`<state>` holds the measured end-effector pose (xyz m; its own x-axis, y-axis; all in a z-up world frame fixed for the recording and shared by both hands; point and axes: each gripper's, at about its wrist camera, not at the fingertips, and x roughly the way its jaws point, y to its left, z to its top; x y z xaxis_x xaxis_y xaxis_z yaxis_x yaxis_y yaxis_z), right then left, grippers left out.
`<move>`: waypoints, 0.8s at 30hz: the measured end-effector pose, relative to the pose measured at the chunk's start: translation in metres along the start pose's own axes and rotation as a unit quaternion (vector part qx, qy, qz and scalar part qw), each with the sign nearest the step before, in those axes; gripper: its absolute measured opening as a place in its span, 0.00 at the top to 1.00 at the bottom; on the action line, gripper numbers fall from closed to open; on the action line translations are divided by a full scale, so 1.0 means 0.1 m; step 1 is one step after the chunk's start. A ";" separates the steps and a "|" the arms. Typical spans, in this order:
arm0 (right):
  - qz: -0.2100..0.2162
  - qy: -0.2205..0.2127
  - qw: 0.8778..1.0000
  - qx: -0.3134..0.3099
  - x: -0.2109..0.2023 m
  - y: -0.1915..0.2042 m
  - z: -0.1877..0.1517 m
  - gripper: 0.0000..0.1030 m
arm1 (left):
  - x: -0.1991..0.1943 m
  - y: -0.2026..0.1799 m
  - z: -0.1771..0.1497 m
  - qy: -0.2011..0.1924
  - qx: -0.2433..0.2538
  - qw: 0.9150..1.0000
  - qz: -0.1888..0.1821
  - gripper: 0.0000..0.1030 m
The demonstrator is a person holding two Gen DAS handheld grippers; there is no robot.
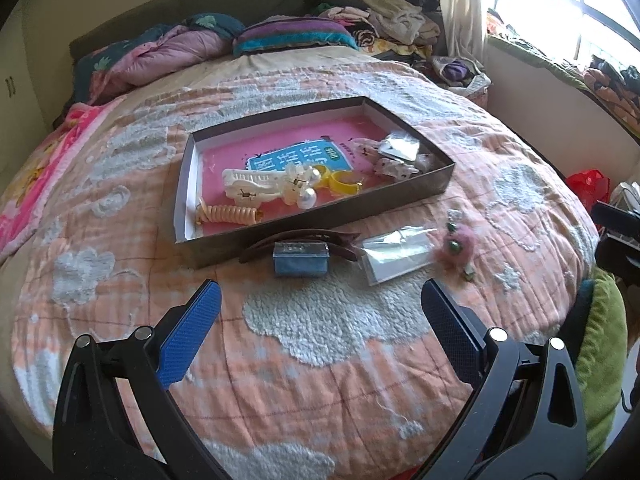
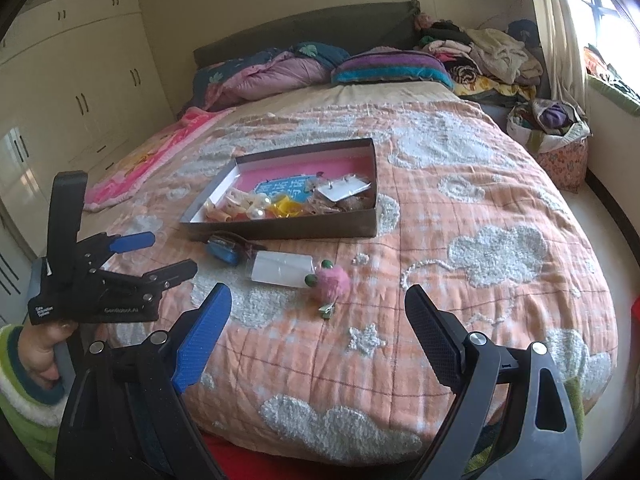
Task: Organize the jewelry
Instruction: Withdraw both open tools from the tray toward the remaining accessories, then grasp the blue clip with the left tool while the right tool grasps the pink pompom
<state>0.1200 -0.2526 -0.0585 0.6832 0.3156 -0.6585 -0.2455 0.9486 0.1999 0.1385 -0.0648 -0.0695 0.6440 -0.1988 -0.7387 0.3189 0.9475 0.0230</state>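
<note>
A shallow dark box with a pink lining sits on the bed and holds white hair clips, a spiral tie, a yellow ring and small bags. In front of it lie a blue box on a dark hair clip, a clear plastic bag and a pink pompom. My left gripper is open and empty, just short of the blue box. My right gripper is open and empty near the pompom.
The orange quilt with white clouds covers the bed. Pillows and piled clothes lie at the head. A laundry bag stands right of the bed, wardrobes to the left, a red bag on the floor.
</note>
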 end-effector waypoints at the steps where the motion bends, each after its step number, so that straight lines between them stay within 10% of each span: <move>1: -0.002 0.004 1.000 0.001 0.04 0.00 0.00 0.15 | 0.04 0.01 0.00 0.002 -0.002 1.000 0.002 0.09; 24: 0.019 0.106 0.992 0.066 1.17 -0.07 0.07 0.50 | 0.59 0.24 0.10 0.037 -0.035 0.999 -0.014 0.26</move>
<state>0.2069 -0.2225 -0.1318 0.5119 0.3516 -0.7838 -0.1669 0.9357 0.3107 0.1911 -0.0568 -0.1060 0.5816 -0.2085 -0.7863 0.2843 0.9577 -0.0437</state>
